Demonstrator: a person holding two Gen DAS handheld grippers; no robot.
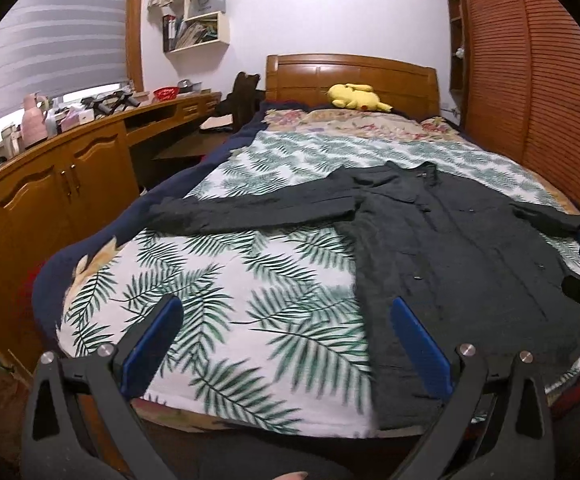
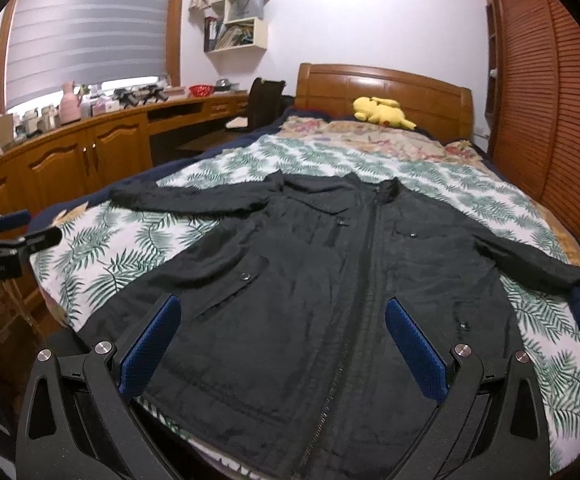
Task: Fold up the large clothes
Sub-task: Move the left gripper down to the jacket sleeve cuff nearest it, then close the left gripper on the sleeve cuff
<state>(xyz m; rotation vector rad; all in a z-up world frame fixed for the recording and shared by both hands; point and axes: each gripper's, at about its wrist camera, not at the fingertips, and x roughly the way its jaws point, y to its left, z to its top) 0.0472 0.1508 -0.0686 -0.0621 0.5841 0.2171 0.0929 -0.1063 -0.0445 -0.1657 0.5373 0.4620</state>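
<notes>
A large dark jacket (image 2: 310, 280) lies flat and face up on the bed (image 2: 550, 380), zipper closed, both sleeves spread sideways. In the left wrist view the jacket (image 1: 450, 248) is right of centre, its left sleeve stretched across the leaf-print cover. My left gripper (image 1: 285, 312) is open and empty, held above the foot of the bed, left of the jacket's hem. My right gripper (image 2: 281, 312) is open and empty, held above the jacket's lower half. The left gripper also shows at the left edge of the right wrist view (image 2: 13, 228).
A yellow plush toy (image 2: 382, 110) lies by the wooden headboard (image 2: 390, 88). A long wooden desk with cabinets (image 1: 49, 184) cluttered with bottles runs along the left. A dark chair (image 1: 243, 96) stands by it. Slatted wardrobe doors (image 2: 550, 100) line the right side.
</notes>
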